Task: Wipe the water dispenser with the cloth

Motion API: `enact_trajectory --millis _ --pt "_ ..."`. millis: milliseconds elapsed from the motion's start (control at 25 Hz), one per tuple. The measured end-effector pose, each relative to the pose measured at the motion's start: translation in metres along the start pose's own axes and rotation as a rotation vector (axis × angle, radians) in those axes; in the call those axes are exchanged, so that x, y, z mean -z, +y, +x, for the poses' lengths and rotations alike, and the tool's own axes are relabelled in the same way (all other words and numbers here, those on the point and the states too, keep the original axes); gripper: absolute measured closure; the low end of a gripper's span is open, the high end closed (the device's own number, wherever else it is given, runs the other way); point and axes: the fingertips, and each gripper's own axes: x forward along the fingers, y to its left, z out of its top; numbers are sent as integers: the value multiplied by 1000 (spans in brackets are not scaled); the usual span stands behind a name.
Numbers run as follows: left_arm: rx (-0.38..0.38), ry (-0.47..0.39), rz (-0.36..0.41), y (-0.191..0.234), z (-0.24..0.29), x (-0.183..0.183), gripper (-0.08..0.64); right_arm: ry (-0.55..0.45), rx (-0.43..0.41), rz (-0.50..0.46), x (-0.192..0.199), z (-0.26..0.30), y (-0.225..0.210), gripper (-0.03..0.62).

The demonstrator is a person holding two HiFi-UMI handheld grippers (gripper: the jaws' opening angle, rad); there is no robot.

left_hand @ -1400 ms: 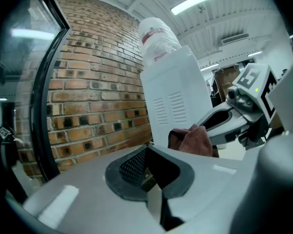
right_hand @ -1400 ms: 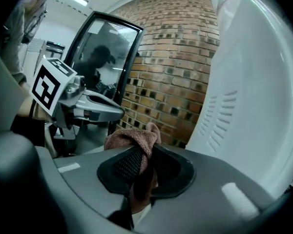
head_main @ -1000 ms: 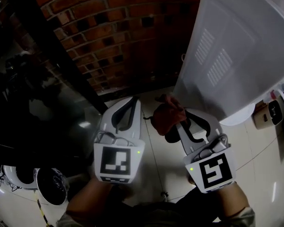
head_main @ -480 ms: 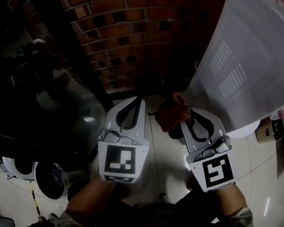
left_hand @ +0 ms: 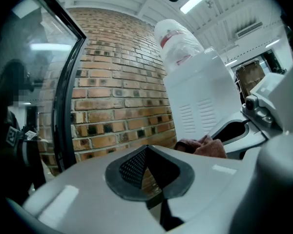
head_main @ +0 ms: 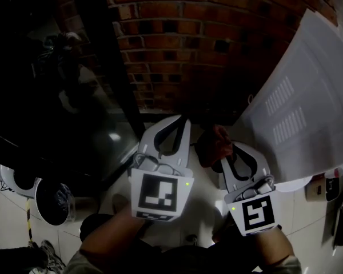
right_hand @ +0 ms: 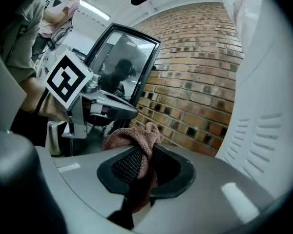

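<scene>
Just one cloth (head_main: pixel 212 144), one dispenser (head_main: pixel 308 113).

Pale tiled floor (head_main: pixel 201 213) with the white water dispenser (head_main: pixel 308 113) and a round dark object (head_main: pixel 52 201).

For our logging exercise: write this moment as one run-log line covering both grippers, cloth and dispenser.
right gripper: shut on cloth | left gripper: shut, empty | water dispenser: cloth not touching

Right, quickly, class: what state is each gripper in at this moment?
Left gripper: closed, empty.
Right gripper: closed on the cloth.
</scene>
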Motion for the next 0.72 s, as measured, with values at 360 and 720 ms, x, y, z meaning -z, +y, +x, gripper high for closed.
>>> enact_trajectory --millis 360,720 --pt "-101 40 -10 0 -5 5 560 -25 -112 -8 4 10 -1 518" --pt "-190 24 -45 -27 -25 -6 560 -72 -228 -81 3 -26 11 518"
